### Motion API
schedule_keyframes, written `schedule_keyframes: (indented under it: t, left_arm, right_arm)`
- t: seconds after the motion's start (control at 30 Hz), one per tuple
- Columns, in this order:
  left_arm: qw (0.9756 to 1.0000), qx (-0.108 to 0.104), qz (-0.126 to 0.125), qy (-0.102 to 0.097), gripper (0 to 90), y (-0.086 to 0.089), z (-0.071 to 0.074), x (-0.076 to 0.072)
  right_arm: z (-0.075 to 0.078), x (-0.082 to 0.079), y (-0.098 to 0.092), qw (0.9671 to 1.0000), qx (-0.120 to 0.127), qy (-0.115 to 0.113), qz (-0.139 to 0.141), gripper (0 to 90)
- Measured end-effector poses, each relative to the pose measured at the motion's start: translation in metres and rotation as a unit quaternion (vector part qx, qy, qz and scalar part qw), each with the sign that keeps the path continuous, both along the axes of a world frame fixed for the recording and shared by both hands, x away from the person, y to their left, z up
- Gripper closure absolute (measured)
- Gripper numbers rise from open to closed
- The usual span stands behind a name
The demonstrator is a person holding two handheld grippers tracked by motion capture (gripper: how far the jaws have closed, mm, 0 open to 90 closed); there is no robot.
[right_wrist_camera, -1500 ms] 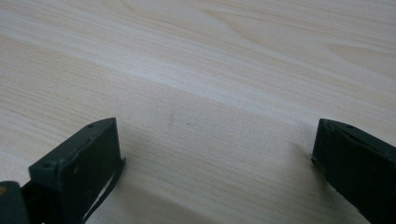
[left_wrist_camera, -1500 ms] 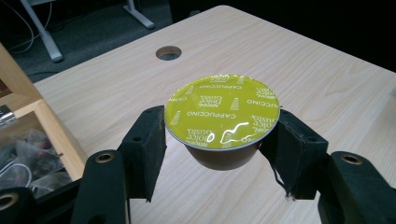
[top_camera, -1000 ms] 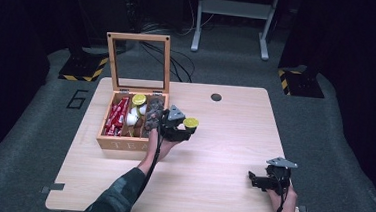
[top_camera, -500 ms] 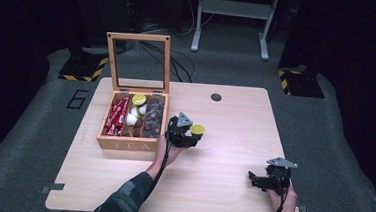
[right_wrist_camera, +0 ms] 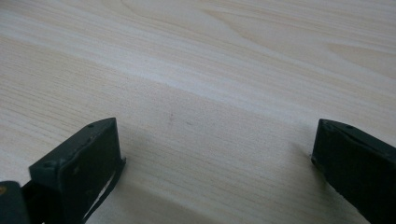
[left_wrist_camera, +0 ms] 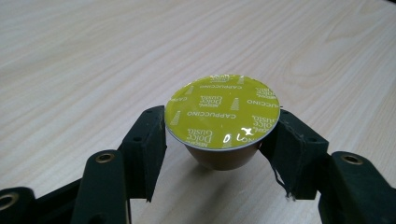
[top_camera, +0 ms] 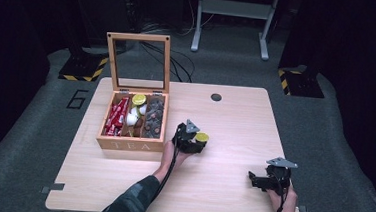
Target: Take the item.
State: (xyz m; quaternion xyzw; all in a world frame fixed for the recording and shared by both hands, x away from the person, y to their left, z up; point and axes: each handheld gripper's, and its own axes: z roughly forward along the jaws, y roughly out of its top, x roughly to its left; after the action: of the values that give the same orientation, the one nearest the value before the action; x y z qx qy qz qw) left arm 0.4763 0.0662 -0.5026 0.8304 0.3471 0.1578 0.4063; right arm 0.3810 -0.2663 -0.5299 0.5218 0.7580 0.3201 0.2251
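Note:
A coffee capsule (left_wrist_camera: 223,119) with a yellow-green foil lid and a brown cup sits between the pads of my left gripper (left_wrist_camera: 219,144), which is shut on it just over the wooden table (left_wrist_camera: 93,56). From above, the same capsule (top_camera: 202,136) and left gripper (top_camera: 193,142) are right of the tea box (top_camera: 129,144), near the table's middle. My right gripper (top_camera: 255,180) rests low at the front right of the table. Its jaws stand wide open in the right gripper view (right_wrist_camera: 215,158), with bare wood between them.
The wooden tea box stands at the left with its glass lid (top_camera: 138,62) raised. Red sachets (top_camera: 118,113), another yellow capsule (top_camera: 138,99) and dark capsules (top_camera: 153,117) fill its compartments. A round dark grommet (top_camera: 216,97) lies near the far edge.
My left gripper has carried the yellow capsule rightward, away from the box, and down toward the tabletop. The right gripper has stayed where it was.

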Motion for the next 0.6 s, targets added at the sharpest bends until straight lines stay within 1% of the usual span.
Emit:
schedule_keyframes:
  t: [0.07, 0.1, 0.13, 0.23, 0.27, 0.3, 0.37, 0.47, 0.5, 0.53, 0.6]
  left_arm:
    - [0.9999, 0.012, -0.005, 0.002, 40.6, -0.001, -0.003, 0.000]
    - [0.9999, 0.006, 0.001, 0.008, 40.6, -0.001, -0.006, 0.001]
    - [0.9999, 0.006, 0.001, 0.008, 40.6, -0.001, -0.006, 0.001]
    - [0.9997, -0.009, 0.007, 0.020, 40.6, 0.002, -0.009, 0.003]
    - [0.9997, -0.008, 0.007, 0.024, 40.6, 0.003, -0.012, 0.003]
    - [0.9997, -0.008, 0.007, 0.024, 40.6, 0.003, -0.012, 0.003]
    - [0.9994, -0.019, 0.010, 0.027, 40.6, 0.005, -0.014, 0.003]
    - [0.9996, -0.013, 0.005, 0.023, 42.3, 0.005, -0.015, 0.002]
    - [0.9997, -0.008, 0.000, 0.024, 42.3, 0.004, -0.016, 0.002]
    - [0.9998, -0.001, -0.002, 0.021, 44.8, 0.003, -0.016, 0.001]
    - [0.9996, -0.004, -0.002, 0.026, 44.9, 0.003, -0.016, 0.001]
  right_arm:
    - [0.000, 0.000, 0.000, 1.0000, 0.000, 0.000, 0.000, 0.5]
    - [0.000, 0.000, 0.000, 1.0000, 0.000, 0.000, 0.000, 0.5]
    - [0.000, 0.000, 0.000, 1.0000, 0.000, 0.000, 0.000, 0.5]
    - [0.000, 0.000, 0.000, 1.0000, 0.000, -0.001, 0.000, 0.6]
    - [0.000, 0.000, 0.000, 1.0000, 0.000, 0.000, 0.000, 0.5]
    - [0.000, 0.000, 0.000, 1.0000, 0.000, 0.000, 0.000, 0.5]
    - [0.000, 0.000, 0.000, 1.0000, 0.000, 0.000, 0.000, 0.5]
    - [0.000, 0.000, 0.000, 1.0000, 0.000, 0.000, 0.000, 0.6]
    - [0.000, 0.000, 0.000, 1.0000, 0.000, 0.000, 0.000, 0.6]
    - [0.000, 0.000, 0.000, 1.0000, 0.000, 0.000, 0.000, 0.6]
    - [0.000, 0.000, 0.000, 1.0000, 0.000, 0.000, 0.000, 0.6]
